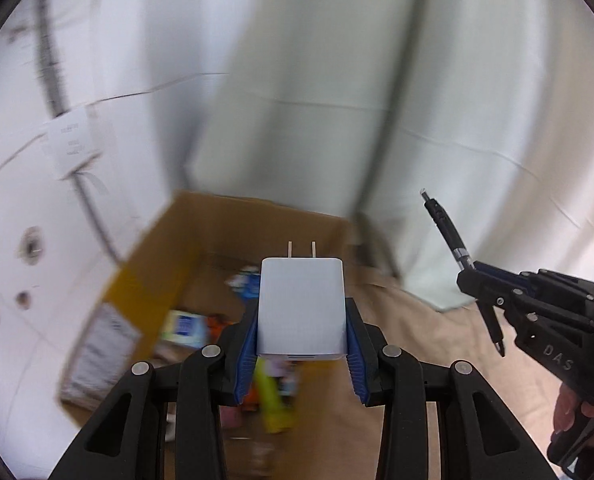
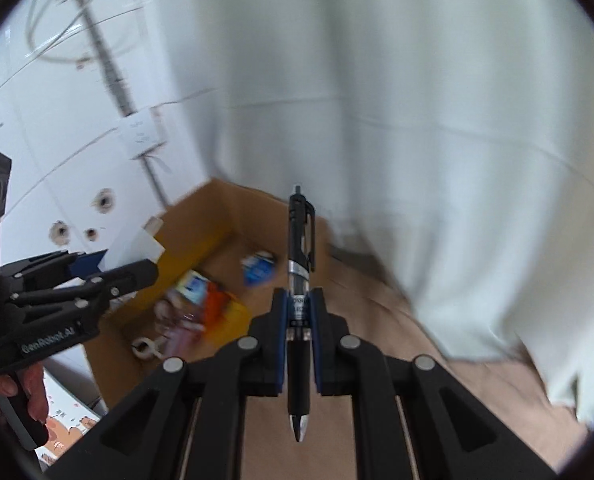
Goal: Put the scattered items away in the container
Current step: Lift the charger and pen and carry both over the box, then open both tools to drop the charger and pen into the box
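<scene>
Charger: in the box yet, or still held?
Held, not in. The left gripper is shut on the charger, prongs pointing away, above the open box that already holds blurred items.

Light: bright, even, soft; source perhaps behind the white curtain [image 1: 297,60].
Shadows: faint.
Blur: cardboard box [image 1: 217,216] and its contents smeared in both views.
Sharp: white charger [image 1: 300,308], black pen [image 2: 299,280].
Edges: fisheye bending, dark vignette corners.

Matt white plastic charger [image 1: 300,308], brown cardboard box [image 1: 217,220], glossy black pen [image 2: 299,280]
</scene>
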Action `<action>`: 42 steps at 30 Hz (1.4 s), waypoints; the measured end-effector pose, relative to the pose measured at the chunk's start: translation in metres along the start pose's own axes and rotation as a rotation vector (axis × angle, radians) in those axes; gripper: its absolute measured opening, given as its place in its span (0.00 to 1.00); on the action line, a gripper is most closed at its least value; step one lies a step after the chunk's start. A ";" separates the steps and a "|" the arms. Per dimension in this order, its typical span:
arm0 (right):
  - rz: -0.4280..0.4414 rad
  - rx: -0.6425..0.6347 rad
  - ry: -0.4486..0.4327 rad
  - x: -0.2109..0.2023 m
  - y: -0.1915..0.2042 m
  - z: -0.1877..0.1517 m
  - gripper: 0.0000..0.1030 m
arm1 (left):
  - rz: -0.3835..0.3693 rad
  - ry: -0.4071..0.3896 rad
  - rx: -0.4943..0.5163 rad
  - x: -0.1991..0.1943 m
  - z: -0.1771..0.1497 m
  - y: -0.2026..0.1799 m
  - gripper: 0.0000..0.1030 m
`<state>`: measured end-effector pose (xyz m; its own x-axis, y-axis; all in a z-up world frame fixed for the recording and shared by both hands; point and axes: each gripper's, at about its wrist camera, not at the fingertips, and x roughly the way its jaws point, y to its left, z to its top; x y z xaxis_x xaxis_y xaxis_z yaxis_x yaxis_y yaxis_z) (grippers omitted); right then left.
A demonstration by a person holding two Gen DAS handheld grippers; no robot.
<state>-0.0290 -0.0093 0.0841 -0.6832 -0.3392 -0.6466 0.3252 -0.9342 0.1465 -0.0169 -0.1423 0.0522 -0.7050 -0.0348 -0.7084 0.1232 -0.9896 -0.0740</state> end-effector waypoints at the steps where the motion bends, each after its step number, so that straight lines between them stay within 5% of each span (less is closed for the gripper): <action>1: 0.019 -0.018 0.001 0.007 0.012 0.006 0.13 | 0.017 -0.002 -0.014 -0.002 0.000 0.013 0.38; 12: 0.111 -0.119 0.112 0.087 0.105 0.023 0.13 | 0.076 0.060 -0.125 0.014 -0.020 0.115 0.38; 23: 0.068 -0.112 0.224 0.131 0.111 0.001 0.13 | 0.016 0.131 -0.146 0.051 -0.042 0.114 0.38; 37: 0.043 -0.100 0.244 0.126 0.110 -0.002 0.14 | 0.005 0.150 -0.144 0.062 -0.053 0.116 0.38; 38: 0.030 -0.097 0.241 0.124 0.110 -0.002 0.27 | 0.002 0.153 -0.143 0.063 -0.052 0.116 0.38; 39: 0.023 -0.089 0.237 0.122 0.109 -0.001 0.54 | 0.001 0.155 -0.142 0.064 -0.052 0.116 0.38; 40: 0.021 -0.078 0.228 0.120 0.108 0.000 0.66 | 0.003 0.158 -0.140 0.064 -0.052 0.115 0.38; 42: 0.005 -0.058 0.195 0.113 0.103 0.002 0.73 | 0.002 0.155 -0.138 0.065 -0.051 0.115 0.38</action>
<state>-0.0740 -0.1442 0.0274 -0.5437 -0.3109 -0.7796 0.3694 -0.9227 0.1103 -0.0128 -0.2511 -0.0378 -0.5902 -0.0042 -0.8072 0.2261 -0.9608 -0.1603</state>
